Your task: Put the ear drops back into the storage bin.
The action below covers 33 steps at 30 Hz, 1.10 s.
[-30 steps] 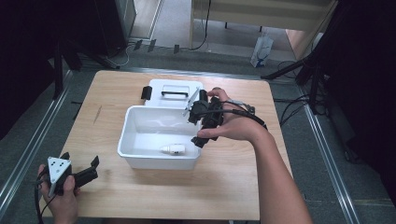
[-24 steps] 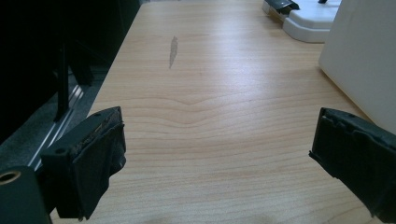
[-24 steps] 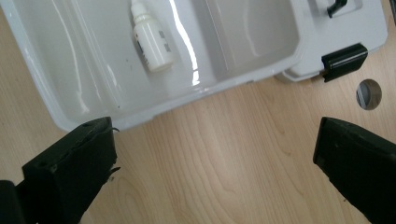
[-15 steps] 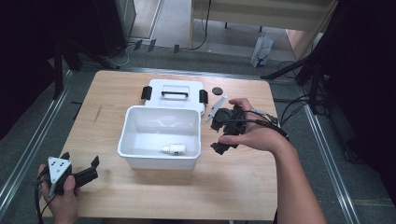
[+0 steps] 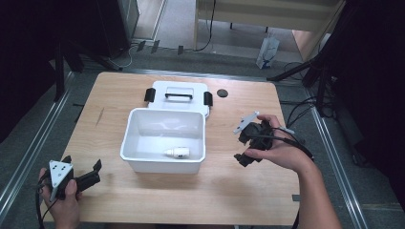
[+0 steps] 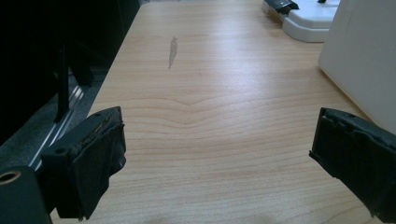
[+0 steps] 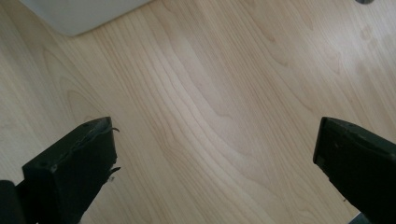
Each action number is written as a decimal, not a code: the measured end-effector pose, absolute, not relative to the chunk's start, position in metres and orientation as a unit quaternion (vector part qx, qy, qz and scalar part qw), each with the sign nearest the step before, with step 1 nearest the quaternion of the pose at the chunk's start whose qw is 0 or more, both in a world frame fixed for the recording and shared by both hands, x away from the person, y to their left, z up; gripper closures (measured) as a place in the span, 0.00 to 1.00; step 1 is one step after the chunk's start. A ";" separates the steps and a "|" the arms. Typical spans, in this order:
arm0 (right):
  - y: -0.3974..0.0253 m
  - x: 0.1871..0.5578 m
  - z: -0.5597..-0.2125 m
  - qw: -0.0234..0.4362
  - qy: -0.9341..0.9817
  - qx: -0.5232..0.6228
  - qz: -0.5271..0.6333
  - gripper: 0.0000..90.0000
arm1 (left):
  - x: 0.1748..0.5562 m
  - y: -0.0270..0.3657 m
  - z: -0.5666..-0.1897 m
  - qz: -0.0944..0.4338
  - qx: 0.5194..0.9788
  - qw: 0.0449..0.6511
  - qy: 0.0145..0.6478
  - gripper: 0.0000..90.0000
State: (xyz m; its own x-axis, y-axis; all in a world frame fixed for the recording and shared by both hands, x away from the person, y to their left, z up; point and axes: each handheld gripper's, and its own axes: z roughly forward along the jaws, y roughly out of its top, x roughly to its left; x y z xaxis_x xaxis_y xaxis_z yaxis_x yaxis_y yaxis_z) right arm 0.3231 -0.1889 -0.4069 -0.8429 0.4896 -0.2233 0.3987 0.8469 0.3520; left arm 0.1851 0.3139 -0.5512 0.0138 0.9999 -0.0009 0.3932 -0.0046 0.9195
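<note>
Down at the near left corner of the wooden table (image 5: 229,200), the left gripper (image 5: 93,172) sits low in the person's left hand (image 5: 64,207), grey plate on top, jaws spread wide with nothing between them. In the left gripper view those two black jaws frame bare wood, with a small dark streak (image 6: 172,51) in the grain farther ahead, and the table's left edge runs close by the left jaw, dropping off to dark floor and a metal rail.

Moving right, there's the white bin (image 5: 129,145), open-topped, standing at the middle of the table. Inside it, one small white object (image 5: 176,152) lies on its side near the front wall, and the rest of the bin floor is bare. Just behind the bin, touching or nearly so, the white lid (image 5: 157,90) lies flat with its black handle up and a black latch at each end. A small dark disc (image 5: 222,92) rests just right of the lid.

Right again, the right gripper (image 5: 244,149) is held above the wood beside the bin, jaws wide apart and empty, a cable trailing off toward the right edge. The right gripper view shows plain wood between its jaws and a corner of the bin (image 7: 84,14) at the top. Open tabletop stretches along the whole near edge and to the right of the bin
</note>
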 end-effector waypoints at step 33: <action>-0.323 0.258 -0.507 0.206 0.833 0.424 0.290 0.00 | 0.184 0.312 -0.551 0.393 0.596 0.389 0.582 0.04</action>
